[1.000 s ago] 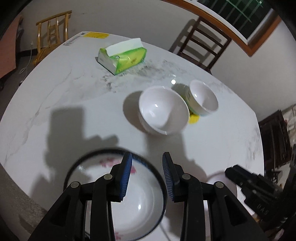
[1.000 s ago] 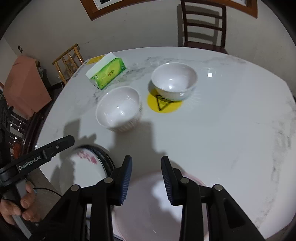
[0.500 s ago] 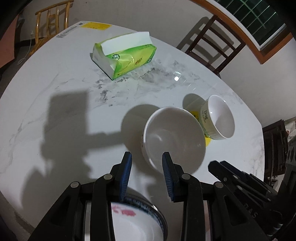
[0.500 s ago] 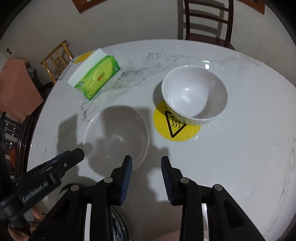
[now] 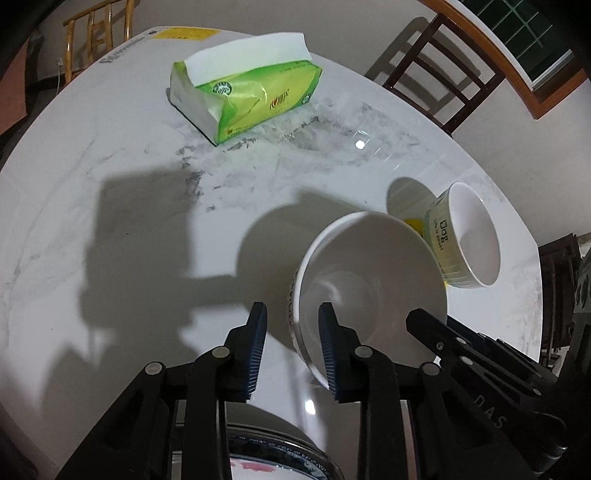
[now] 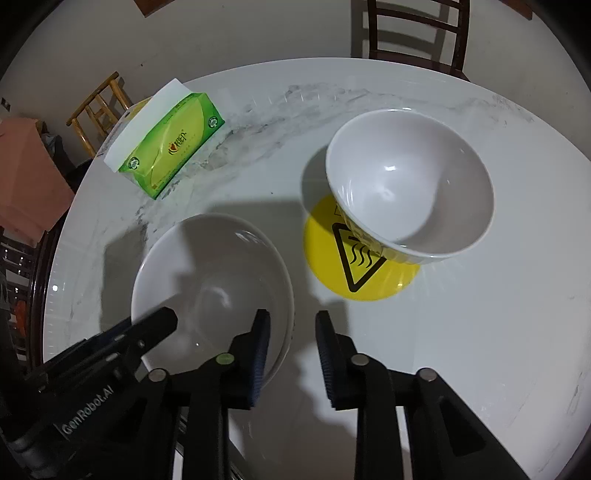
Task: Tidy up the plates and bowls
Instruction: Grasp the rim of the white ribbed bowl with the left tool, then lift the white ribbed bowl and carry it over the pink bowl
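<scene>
Two white bowls stand on the marble table [image 5: 110,192]. The near bowl [image 5: 369,266] [image 6: 210,273] lies in shadow under both grippers. My left gripper [image 5: 291,325] straddles its left rim, one finger outside and one inside, jaws closing with a gap still showing at the pads. My right gripper [image 6: 292,317] straddles the opposite rim the same way, also closing and not pressing. The far bowl [image 5: 476,236] [image 6: 410,184] sits partly on a yellow warning sticker [image 6: 369,273]. A blue-rimmed plate [image 5: 273,458] with pink marks peeks out below the left gripper.
A green tissue pack [image 5: 251,99] [image 6: 170,147] lies at the back of the table. A dark wooden chair [image 5: 439,85] [image 6: 413,33] stands behind the table, and a bamboo chair [image 5: 96,29] [image 6: 96,110] at the far left. The table edge runs close on the right.
Both grippers have moved forward from above the plates to the near bowl and sunk onto its rim. Each pair of jaws has narrowed a little.
</scene>
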`<state>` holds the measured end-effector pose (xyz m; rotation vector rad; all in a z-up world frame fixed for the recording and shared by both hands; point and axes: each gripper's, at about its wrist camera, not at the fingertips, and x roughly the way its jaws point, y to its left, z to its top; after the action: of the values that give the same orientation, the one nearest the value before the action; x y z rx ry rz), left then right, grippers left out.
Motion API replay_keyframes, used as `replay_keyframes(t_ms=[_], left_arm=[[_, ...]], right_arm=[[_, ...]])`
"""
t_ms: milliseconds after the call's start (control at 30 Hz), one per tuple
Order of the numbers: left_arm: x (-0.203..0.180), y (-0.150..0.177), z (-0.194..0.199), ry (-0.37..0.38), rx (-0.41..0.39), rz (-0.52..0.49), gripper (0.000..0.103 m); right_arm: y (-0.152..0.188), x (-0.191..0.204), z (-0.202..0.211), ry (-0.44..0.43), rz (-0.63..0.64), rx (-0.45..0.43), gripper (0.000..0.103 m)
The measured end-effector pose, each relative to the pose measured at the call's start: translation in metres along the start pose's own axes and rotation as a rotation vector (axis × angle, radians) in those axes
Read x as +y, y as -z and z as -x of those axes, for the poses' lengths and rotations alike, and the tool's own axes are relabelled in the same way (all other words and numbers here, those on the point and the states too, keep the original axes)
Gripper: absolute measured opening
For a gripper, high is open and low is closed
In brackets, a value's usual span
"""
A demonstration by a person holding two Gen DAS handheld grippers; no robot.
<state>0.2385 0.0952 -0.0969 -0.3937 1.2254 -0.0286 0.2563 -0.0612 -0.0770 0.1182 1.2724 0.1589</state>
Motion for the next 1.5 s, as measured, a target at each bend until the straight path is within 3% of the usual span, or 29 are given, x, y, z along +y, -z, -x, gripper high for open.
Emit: replay_keyframes(t_ms=[200, 700, 1500], left_arm=[[0.002, 0.002, -0.007, 0.006, 0.013, 0.001, 0.015], [-0.001, 0.005, -0.005, 0.000, 0.014, -0.007, 0.012], [-0.022, 0.046, 0.064, -0.013, -0.054, -0.061, 0.012]], right_arm=[[-0.001, 0.003, -0.003, -0.011, 0.000, -0.002, 0.011], [0.008, 0.007, 0.001, -0.015, -0.015, 0.000, 0.011], [0.055, 0.004, 0.078, -0.047, -0.005, -0.074, 0.011]])
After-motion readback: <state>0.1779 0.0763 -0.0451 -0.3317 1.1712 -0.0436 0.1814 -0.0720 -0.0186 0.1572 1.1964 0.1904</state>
